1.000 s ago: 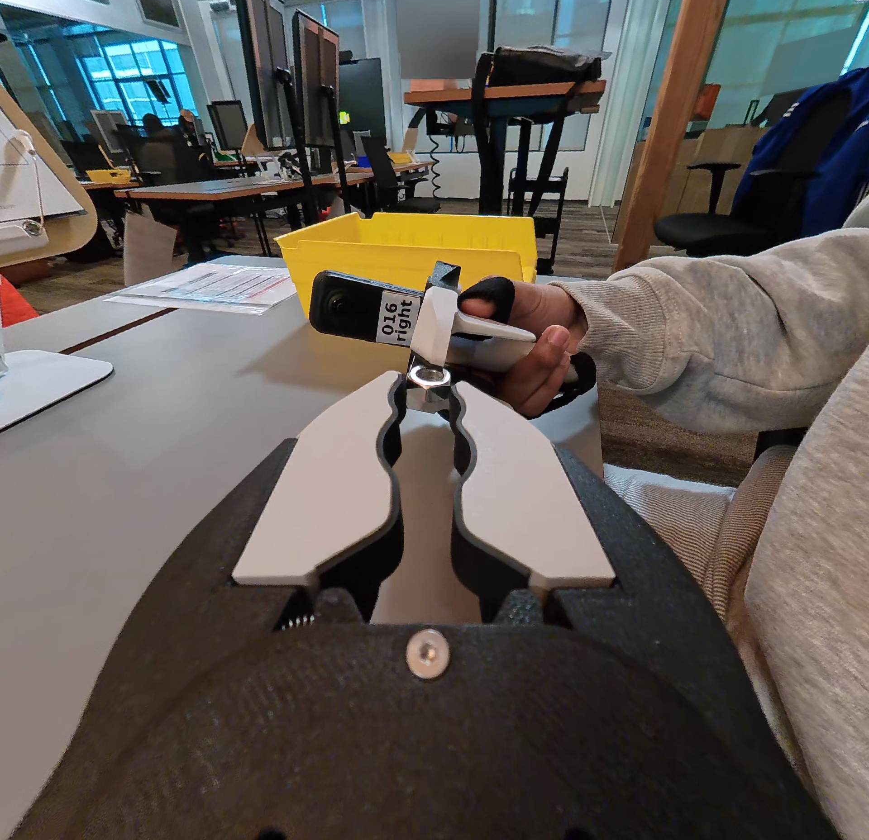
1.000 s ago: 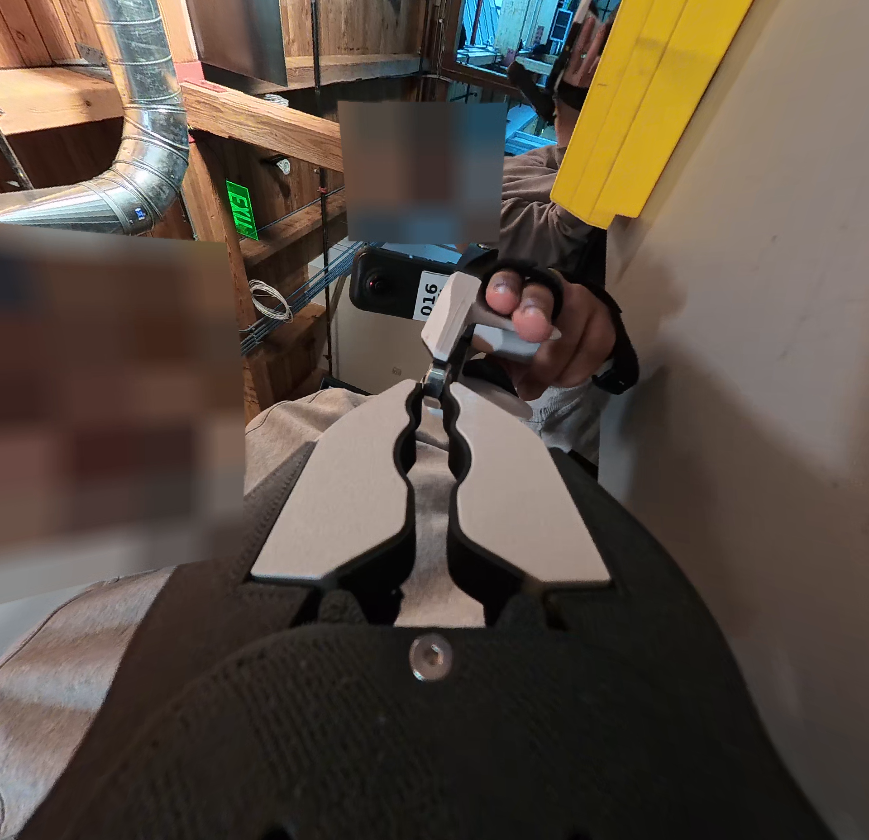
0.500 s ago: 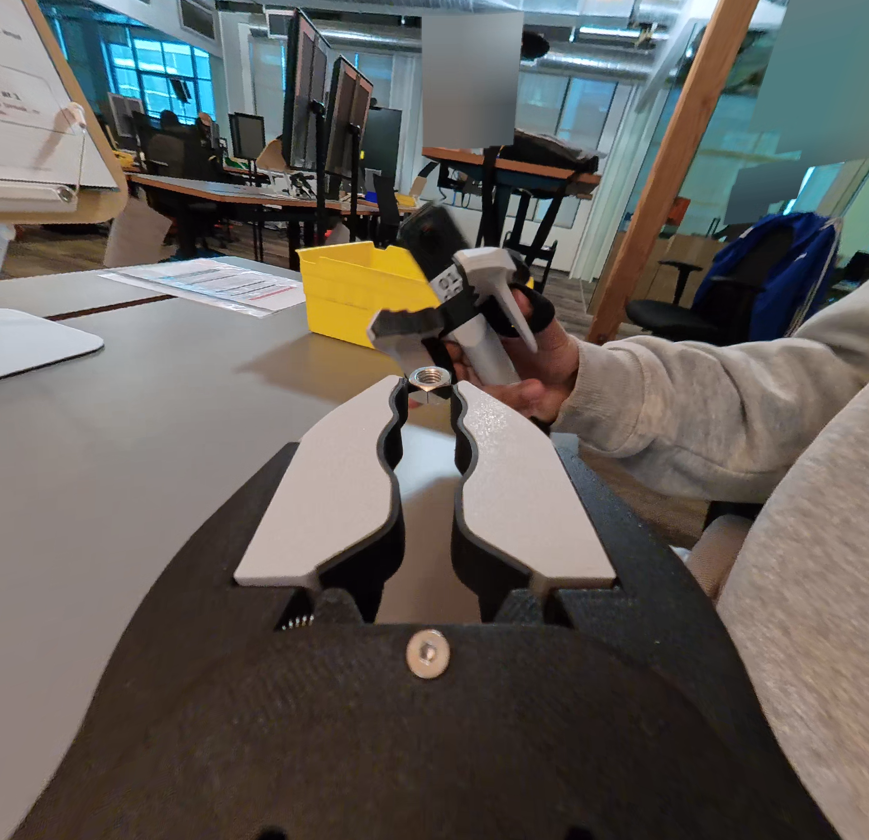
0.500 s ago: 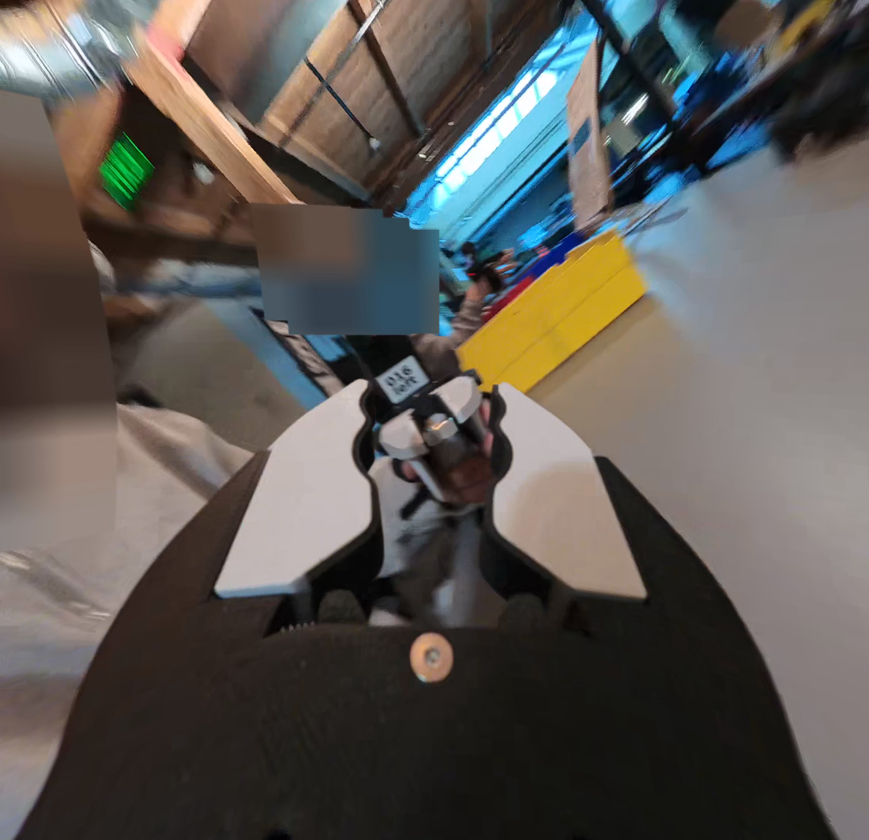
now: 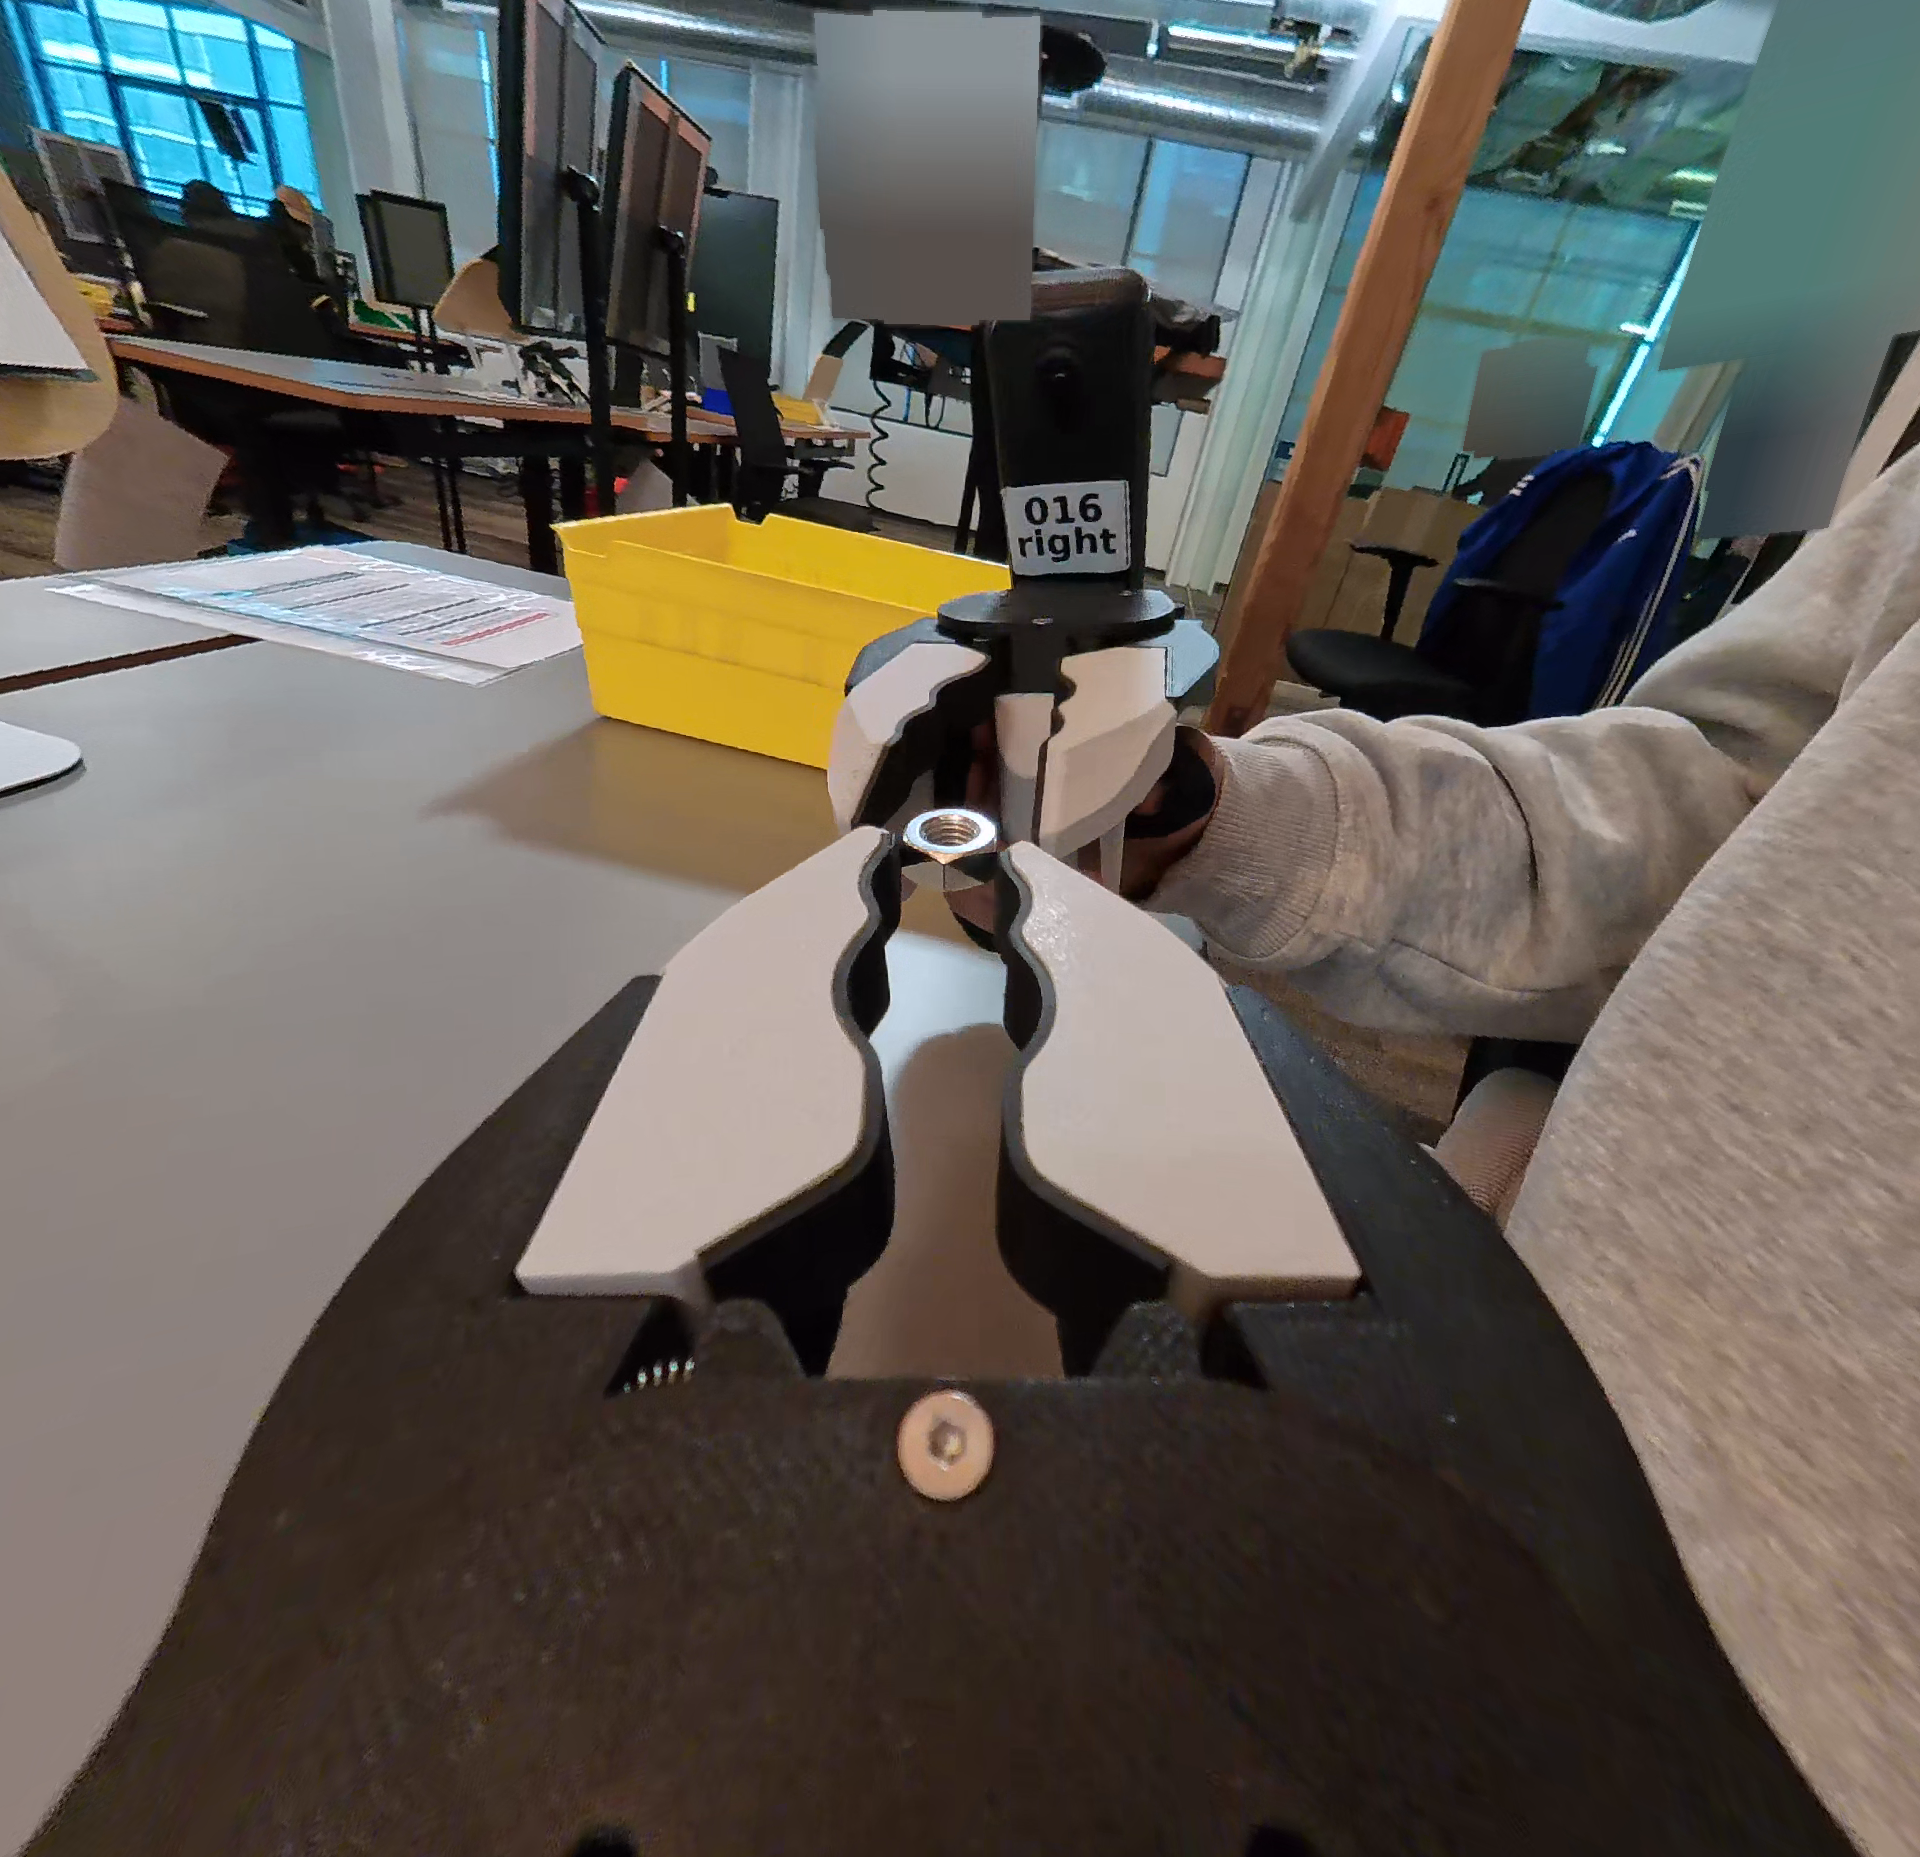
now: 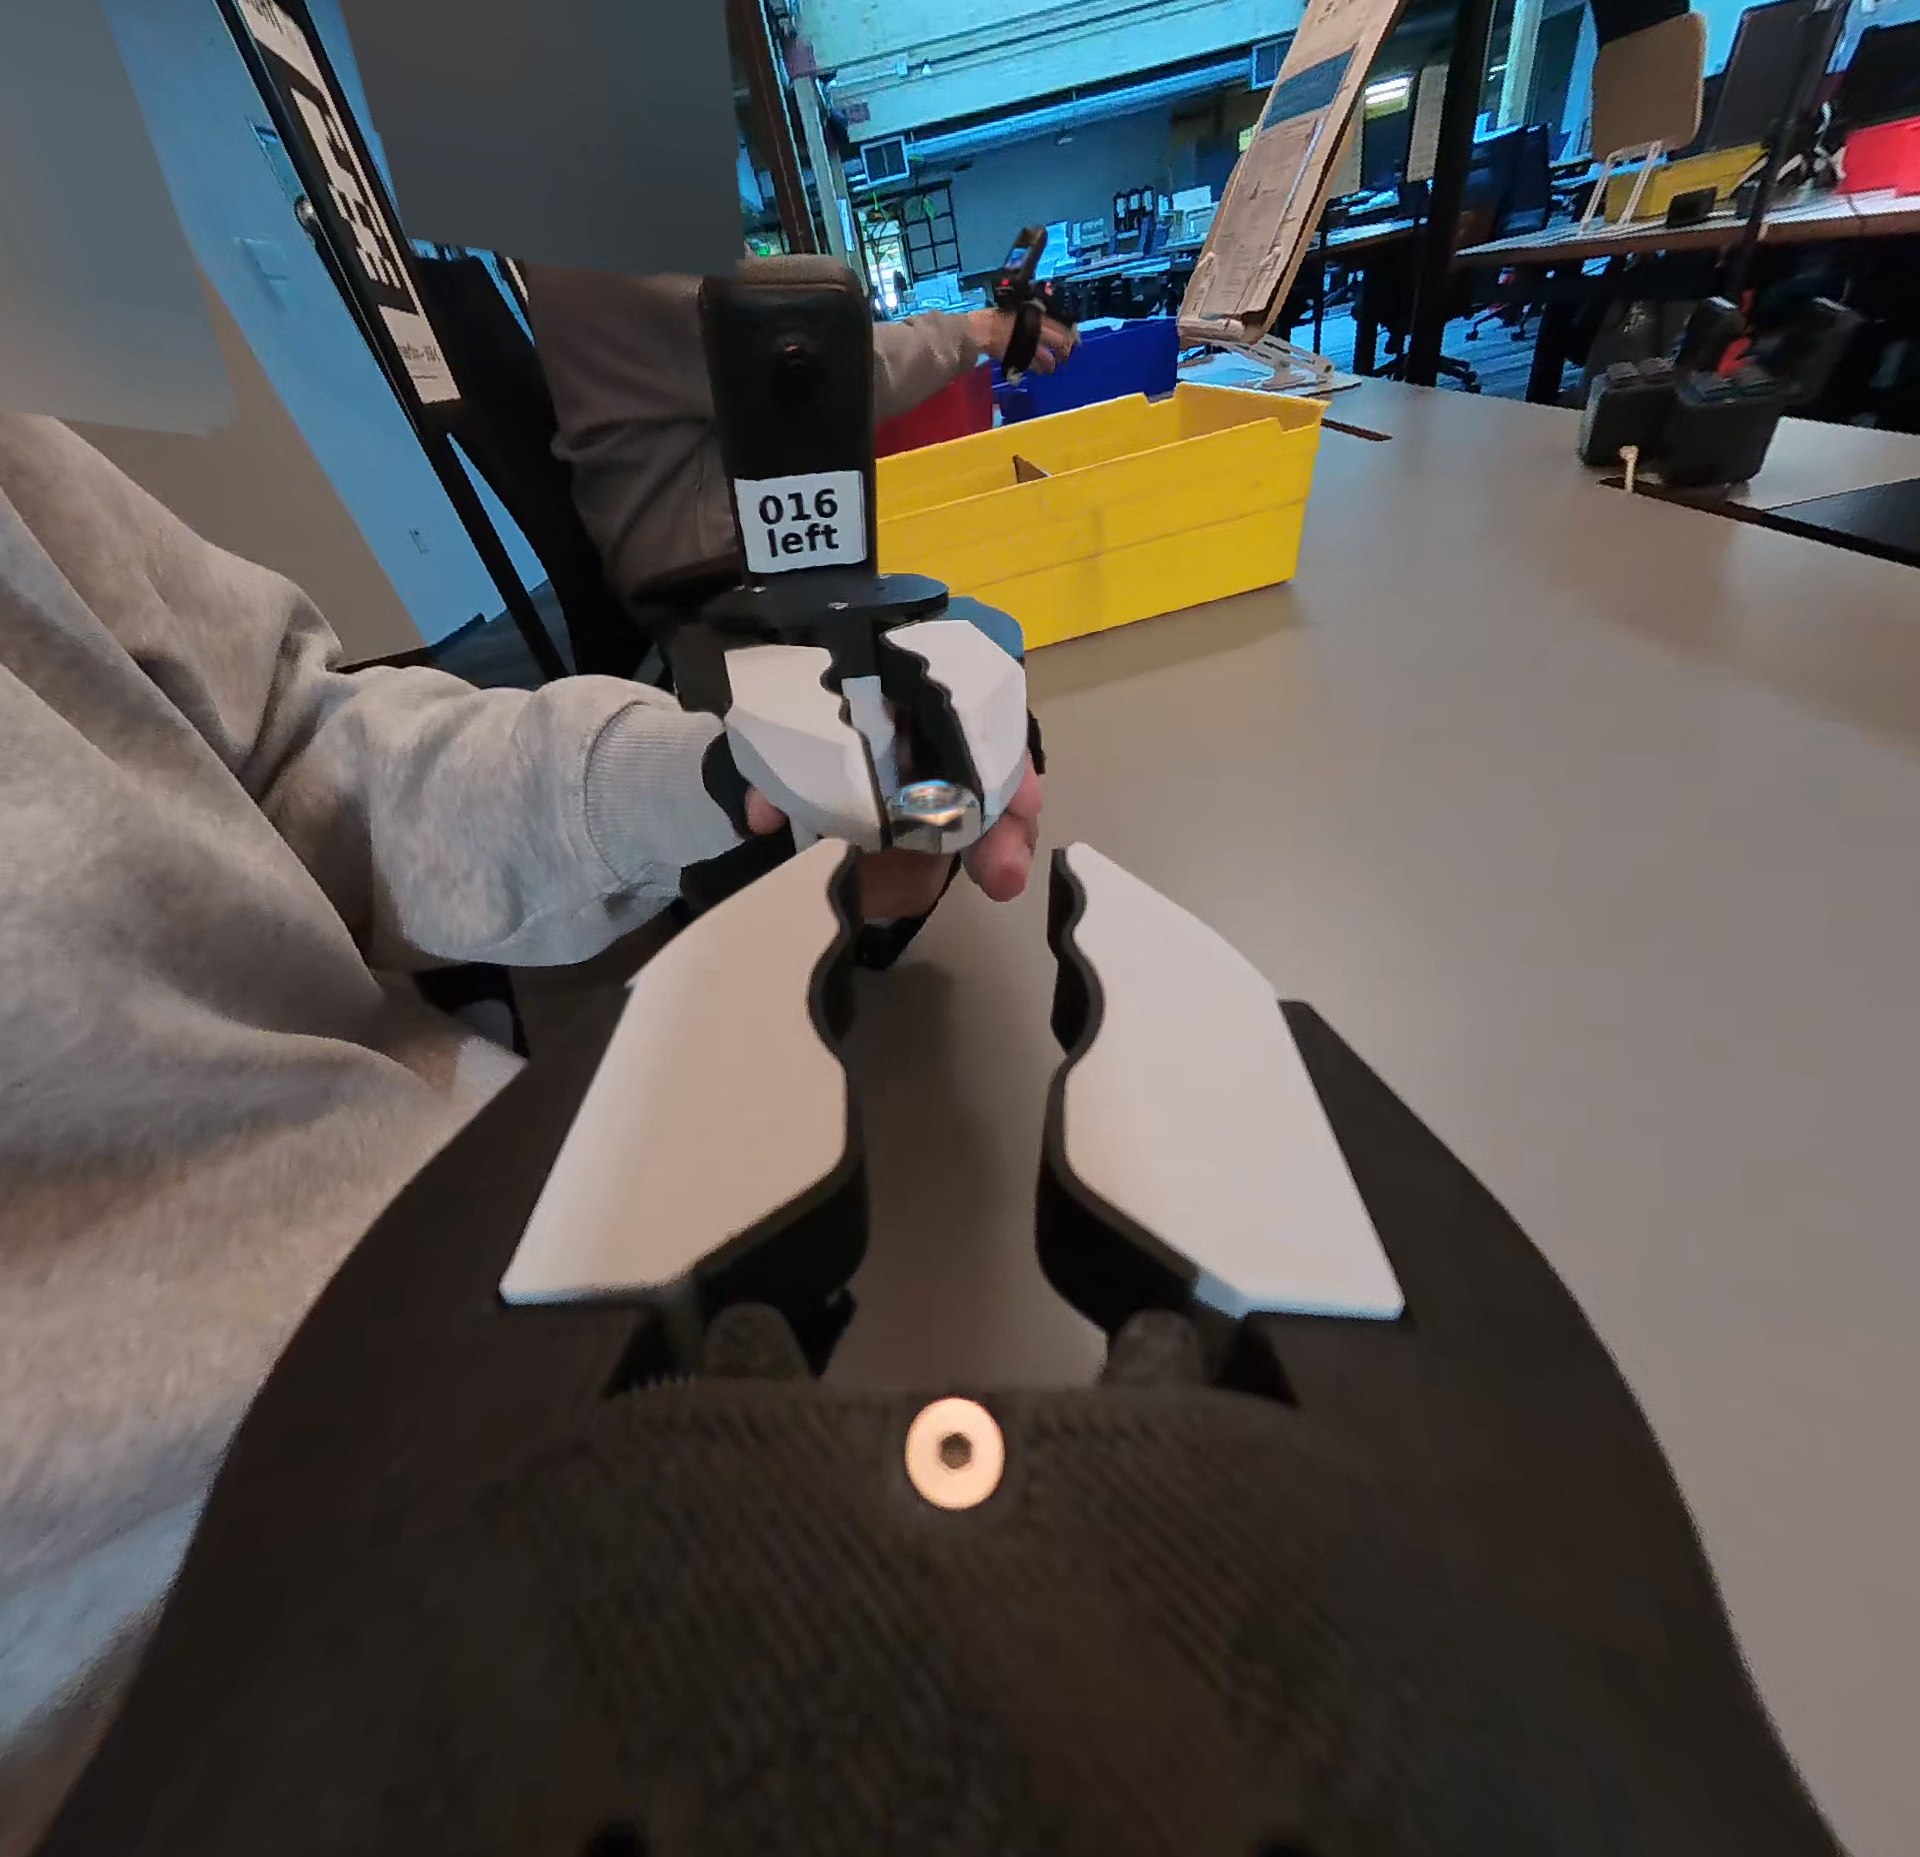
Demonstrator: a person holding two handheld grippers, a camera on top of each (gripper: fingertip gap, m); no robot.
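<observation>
My left gripper (image 5: 948, 857) is shut on a silver hex nut (image 5: 950, 837), pinched at the fingertips with its threaded hole facing up, above the grey table (image 5: 312, 924). The nut also shows in the right wrist view (image 6: 932, 815), held by the left gripper (image 6: 925, 820) facing me. My right gripper (image 6: 948, 867) is open and empty, its tips just short of the nut. In the left wrist view the right gripper (image 5: 1013, 768) stands upright right behind the nut, held by a hand in a grey sleeve (image 5: 1403, 851).
A yellow bin (image 5: 748, 623) stands on the table behind the grippers; it also shows in the right wrist view (image 6: 1122, 529). Papers (image 5: 343, 602) lie at the far left. A black case (image 6: 1683, 415) sits at the far right. Desks, monitors and chairs fill the room behind. Less than 4 cm separates the two grippers' tips.
The right gripper let go of the nut, opened, and swung from sideways to upright and level, facing the left gripper. The left gripper kept hold of the nut.
</observation>
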